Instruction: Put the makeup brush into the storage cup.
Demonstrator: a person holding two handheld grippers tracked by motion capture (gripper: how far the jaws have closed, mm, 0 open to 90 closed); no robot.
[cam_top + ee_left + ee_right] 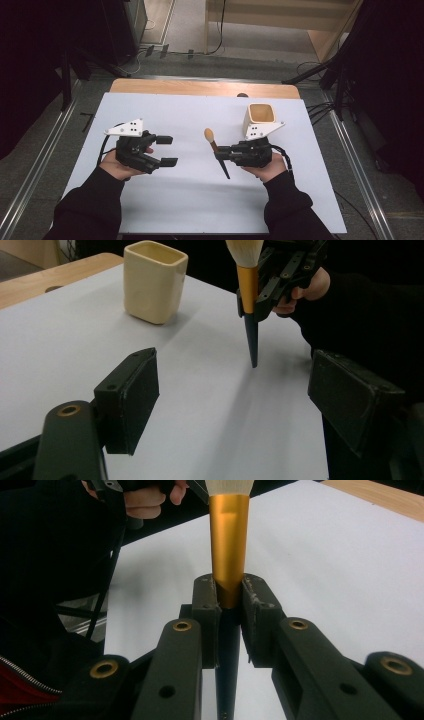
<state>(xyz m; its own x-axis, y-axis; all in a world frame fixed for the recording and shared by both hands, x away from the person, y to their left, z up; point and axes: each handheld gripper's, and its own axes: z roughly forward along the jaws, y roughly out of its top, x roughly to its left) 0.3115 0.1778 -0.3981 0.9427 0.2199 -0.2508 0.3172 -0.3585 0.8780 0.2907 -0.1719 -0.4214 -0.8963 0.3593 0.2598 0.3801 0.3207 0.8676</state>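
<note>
A makeup brush (215,150) with a pale bristle head, gold ferrule and dark tapered handle is held above the white table. My right gripper (223,153) is shut on it just below the ferrule; the jaws press the brush (229,565) from both sides, and the brush (248,295) hangs with its handle tip pointing down at the table. A cream square cup (260,119) stands upright behind the right hand, and the cup (154,280) looks empty. My left gripper (167,150) sits at the left of the table, open, with nothing between its jaws.
The white table sheet (200,200) covers most of the surface, with a wooden strip (200,88) along the far edge. Metal rails run along both sides. Cables and a wooden shelf unit (280,20) lie on the floor beyond.
</note>
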